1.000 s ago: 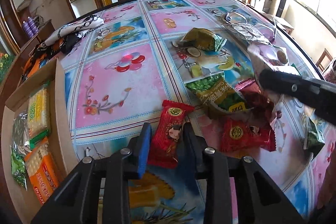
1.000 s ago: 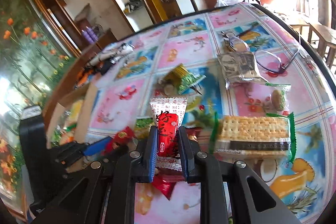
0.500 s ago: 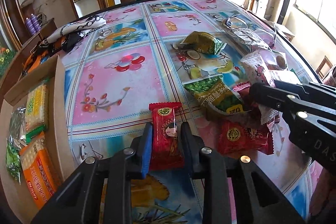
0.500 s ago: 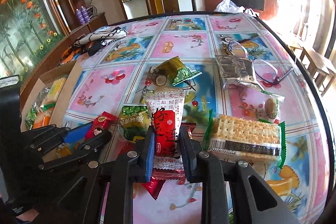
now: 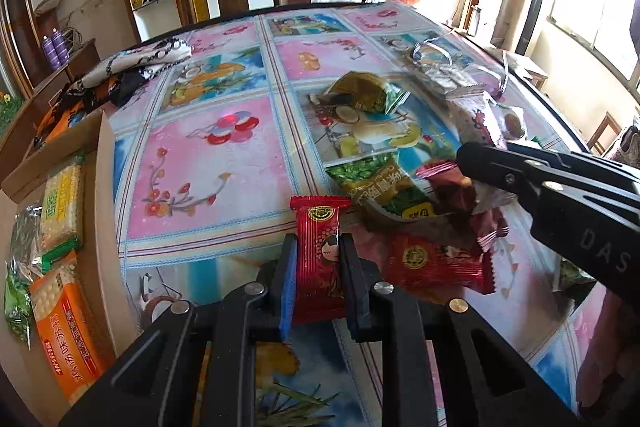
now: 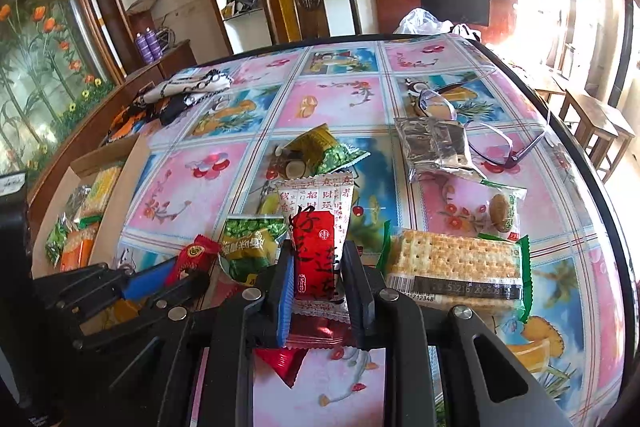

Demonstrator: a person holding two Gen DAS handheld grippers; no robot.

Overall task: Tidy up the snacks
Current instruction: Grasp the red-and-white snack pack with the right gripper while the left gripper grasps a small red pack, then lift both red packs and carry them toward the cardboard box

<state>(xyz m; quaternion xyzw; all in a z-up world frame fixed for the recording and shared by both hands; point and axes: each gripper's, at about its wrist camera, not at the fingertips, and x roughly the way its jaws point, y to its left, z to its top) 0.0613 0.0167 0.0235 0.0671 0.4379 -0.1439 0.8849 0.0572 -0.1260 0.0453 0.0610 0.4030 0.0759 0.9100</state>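
Observation:
My left gripper [image 5: 318,259] is closing tight on a red snack packet [image 5: 318,227] that lies on the flowered tablecloth [image 5: 208,163]; both pads press its sides. The right gripper [image 6: 318,259] is shut on a white-and-red packet [image 6: 316,211], held upright just above a pile of snacks. In the left wrist view the right gripper [image 5: 472,163] comes in from the right over that pile. The right wrist view shows the left gripper [image 6: 168,279] low at the left with its red packet [image 6: 196,255]. An open cardboard box [image 5: 100,187] with several snack packs stands at the table's left edge.
Loose around the grippers lie a green pea packet [image 5: 380,187], another red packet [image 5: 436,259], a cracker pack [image 6: 456,263], an olive-green packet [image 6: 324,151], a silver pack [image 6: 436,147], a clear cookie packet [image 6: 500,211] and glasses [image 6: 492,143]. A cloth [image 5: 144,63] lies far left.
The left jaws closed in on the red packet, which now stands straight between them. The right gripper, still holding the white-and-red packet, swung in closer to the left gripper.

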